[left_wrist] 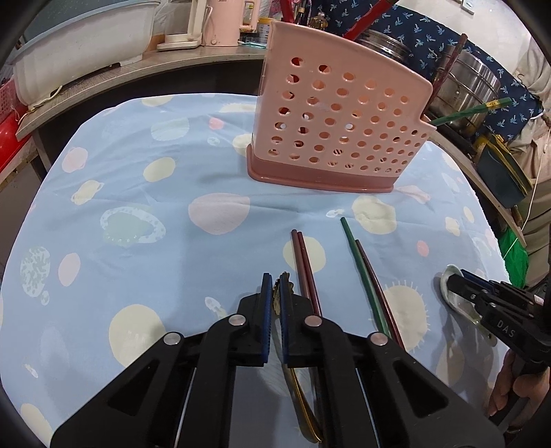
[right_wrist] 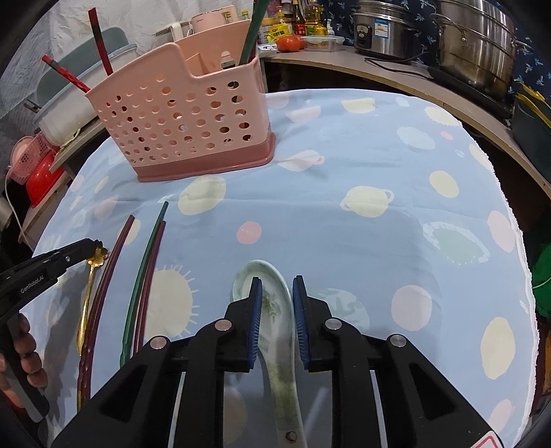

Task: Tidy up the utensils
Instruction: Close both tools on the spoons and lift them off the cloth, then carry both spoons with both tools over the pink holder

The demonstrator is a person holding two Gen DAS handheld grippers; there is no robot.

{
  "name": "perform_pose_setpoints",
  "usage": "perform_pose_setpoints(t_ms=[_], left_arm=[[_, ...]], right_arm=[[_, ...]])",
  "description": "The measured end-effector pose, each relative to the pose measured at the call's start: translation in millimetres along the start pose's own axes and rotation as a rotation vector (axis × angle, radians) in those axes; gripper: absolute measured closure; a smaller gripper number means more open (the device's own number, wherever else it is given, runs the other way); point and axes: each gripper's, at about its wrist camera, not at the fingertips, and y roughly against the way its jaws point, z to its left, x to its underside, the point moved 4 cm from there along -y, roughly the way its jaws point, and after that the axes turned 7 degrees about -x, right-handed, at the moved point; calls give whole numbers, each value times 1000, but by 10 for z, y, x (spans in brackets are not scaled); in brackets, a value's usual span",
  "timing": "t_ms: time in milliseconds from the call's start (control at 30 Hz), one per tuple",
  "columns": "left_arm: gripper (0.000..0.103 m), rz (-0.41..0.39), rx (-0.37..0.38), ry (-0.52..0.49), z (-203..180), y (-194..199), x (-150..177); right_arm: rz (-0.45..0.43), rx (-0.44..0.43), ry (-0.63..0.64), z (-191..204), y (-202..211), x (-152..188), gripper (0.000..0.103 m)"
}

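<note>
A pink perforated utensil holder (left_wrist: 339, 120) stands on the blue patterned cloth, also in the right wrist view (right_wrist: 187, 113), with red and green chopsticks standing in it. My left gripper (left_wrist: 275, 286) is shut on the flower-shaped head of a gold spoon (right_wrist: 90, 293) lying on the cloth. Two maroon chopsticks (left_wrist: 304, 272) lie right of it, then a green and a maroon chopstick (left_wrist: 365, 275). My right gripper (right_wrist: 277, 286) is partly open, its fingers on either side of a white ceramic spoon (right_wrist: 275, 303) that lies on the cloth.
A shelf curves around the table with steel pots (right_wrist: 478, 44), a rice cooker (right_wrist: 382, 29), bottles, a tomato and a pale basin (left_wrist: 79, 48). A red bowl (right_wrist: 41, 179) sits low at the left. The cloth's edge (right_wrist: 520, 241) runs along the right.
</note>
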Motion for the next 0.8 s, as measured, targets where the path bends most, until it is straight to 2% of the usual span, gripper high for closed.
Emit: perform_pose_setpoints(t_ms=[133, 300, 367, 600, 800], left_arm=[[99, 3, 3, -2, 2, 16, -8], [99, -6, 10, -4, 5, 92, -23], [99, -10, 13, -6, 3, 139, -23], [99, -42, 15, -3, 12, 383, -5], [100, -84, 10, 5, 41, 671, -19]], right_arm=[[29, -12, 39, 68, -51, -28, 82], [32, -4, 72, 136, 34, -21, 94], [26, -4, 71, 154, 106, -7, 94], [-29, 5, 56, 228, 416, 101, 96], [-139, 44, 56, 301, 773, 162, 96]])
